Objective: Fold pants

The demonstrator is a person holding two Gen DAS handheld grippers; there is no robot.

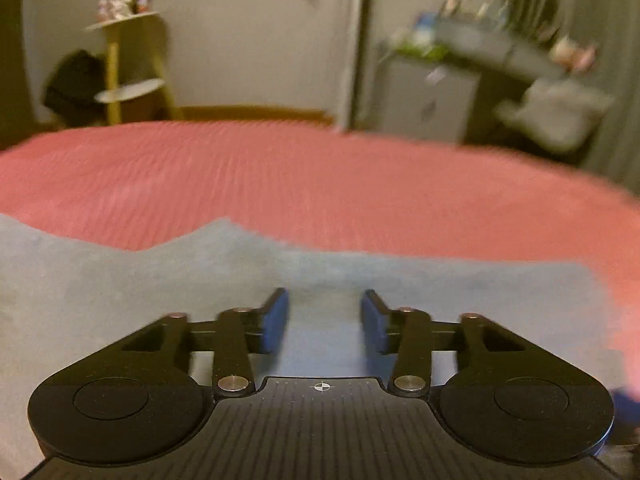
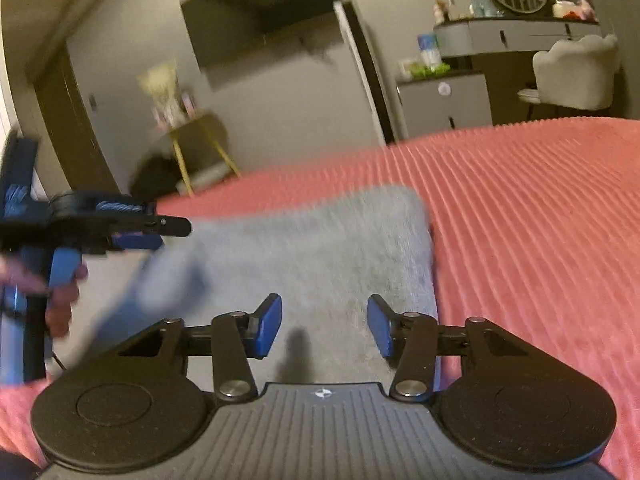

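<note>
my left tongs (image 1: 325,322) stand with the blue pads (image 1: 276,320) parted about halfway, nothing pinched between them. the grey pants (image 1: 120,288) lie beneath and ahead of them, spread across the red ribbed bedspread (image 1: 320,184); whether the pad tips brush the cloth i cannot tell, as the picture is blurred.

my right tongs (image 2: 325,326) are also parted about halfway, pads clear of each other, and the gap shows only the fuzzy grey fabric under them, not clamped. from this side the pants (image 2: 320,248) form a folded block on the bedspread (image 2: 520,220), its far corner rounded, its right edge running alongside the red ribs. at the left of that view my left hand (image 2: 60,284) grips the other tool's blue handle, held above the blurred near edge of the pants.
</note>
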